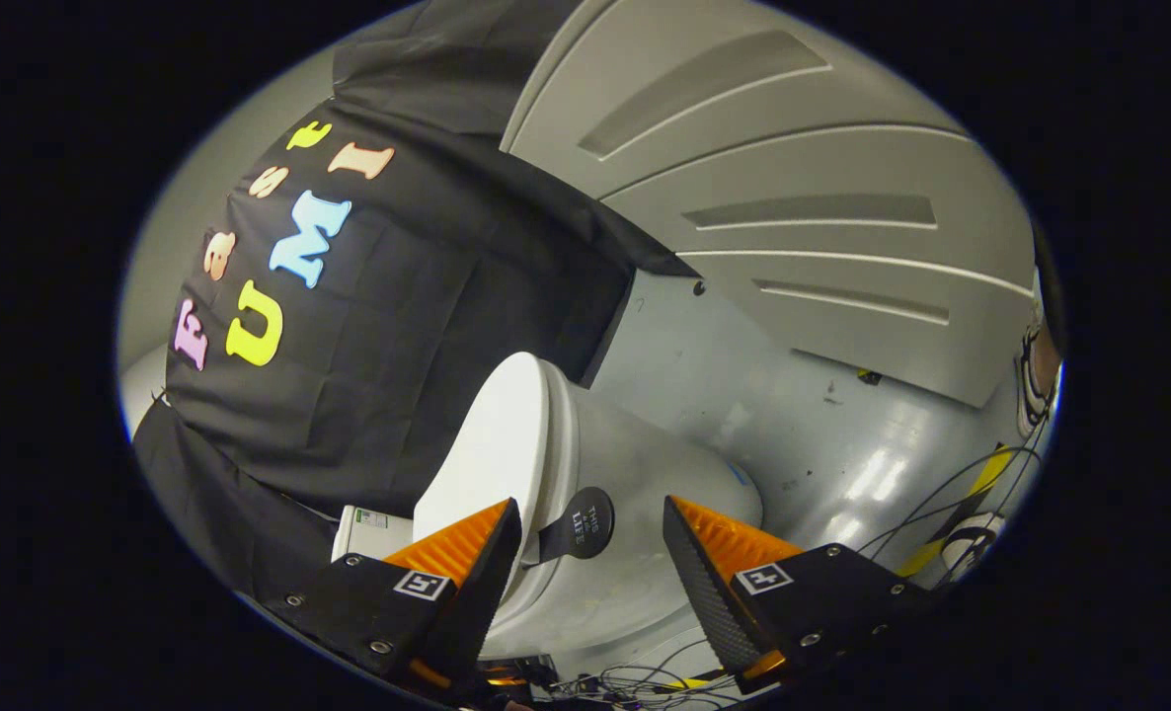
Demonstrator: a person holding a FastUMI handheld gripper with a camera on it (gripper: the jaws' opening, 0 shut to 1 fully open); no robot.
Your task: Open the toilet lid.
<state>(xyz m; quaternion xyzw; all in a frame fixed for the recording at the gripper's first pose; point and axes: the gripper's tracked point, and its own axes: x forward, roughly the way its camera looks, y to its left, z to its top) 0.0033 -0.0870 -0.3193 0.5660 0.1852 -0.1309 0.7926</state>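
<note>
Gripper (592, 538) fingers spread wide apart, nothing pinched between them, both tips free in the air; a square marker tag sits on each finger's base. View is rolled hard sideways, so the scene reads tilted. In the gap between the fingers, just ahead of the tips, a dark round lift tab (582, 525) with a short strap sticks out from the edge of the toilet lid; the tab is nearer the left fingertip than the right, not touched by either as far as can be told. White toilet (605, 464) sits right behind the tab, body running past both fingers; the toilet lid (492, 449) looks lowered against the seat, its smooth white face turned toward the cloth wall. A small white box (368, 528) with a label lies beside the toilet, just past the left finger's base. Loose cables (635, 681) trail on the ground under the fingers, more cables (951, 513) past the right finger next to yellow-black striped tape (980, 484). Grey glossy floor (803, 434) beyond the toilet. Black cloth wall (398, 336) behind the lid side. Farthest out, grey panelled wall (793, 197) with recessed slots
</note>
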